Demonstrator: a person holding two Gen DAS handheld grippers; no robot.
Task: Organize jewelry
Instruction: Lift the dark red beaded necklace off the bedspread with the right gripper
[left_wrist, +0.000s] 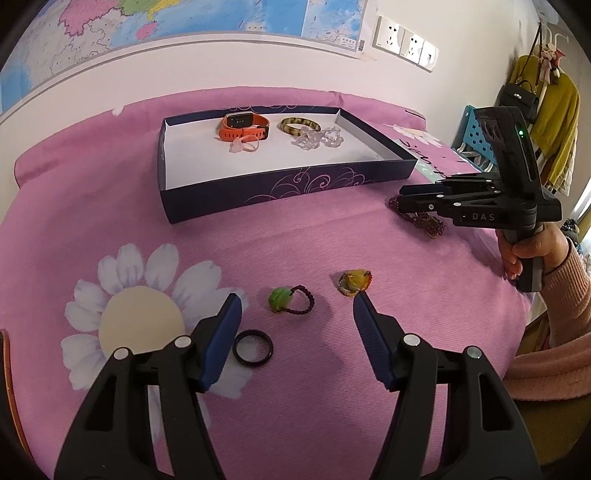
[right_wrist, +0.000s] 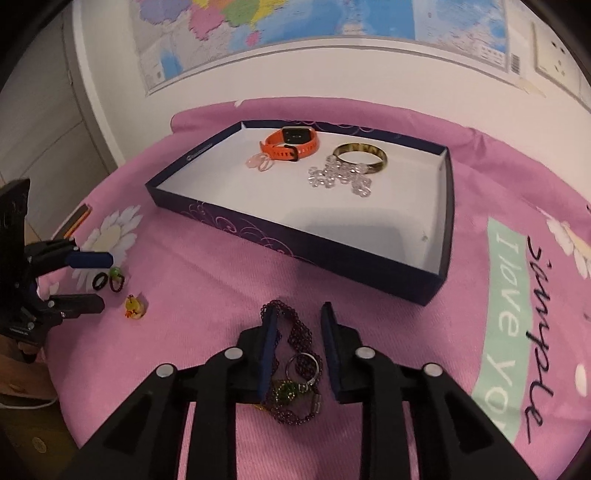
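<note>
Step in hand: sorting loose jewelry from the pink flowered cloth (left_wrist: 332, 229) into the dark blue box (left_wrist: 280, 192); part of the job looks done, part remains.

Already in the box: an orange watch (left_wrist: 242, 127), a pale pink ring (left_wrist: 242, 144), a brown mottled bangle (left_wrist: 299, 125) and a clear bead bracelet (left_wrist: 317, 138), all lying on the white floor toward the far wall.

Still outside: a green-stone ring (left_wrist: 290, 301), a yellow-stone ring (left_wrist: 355, 282), a plain black ring (left_wrist: 253, 348), and a dark purple beaded bracelet (right_wrist: 299, 332) with a silver ring (right_wrist: 303, 365) lying on it.

Left hand-held gripper (left_wrist: 297, 308): spread wide, holding nothing; the green-stone ring lies between its fingers, the black ring sits just beside the left finger, the yellow-stone ring near the right fingertip.

Right hand-held gripper (right_wrist: 299, 314): fingers apart and straddling the purple bracelet, not yet pinching it; the left pad looks close to or touching the beads, but I cannot tell which.

Next move, as I judge it: close the right fingers on the bracelet's strand, lift, carry it over the near wall of the box and release on a bare patch of the floor.

What it calls for: a low, centred pinch, since the beadwork is limp and may drag the silver ring along.
</note>
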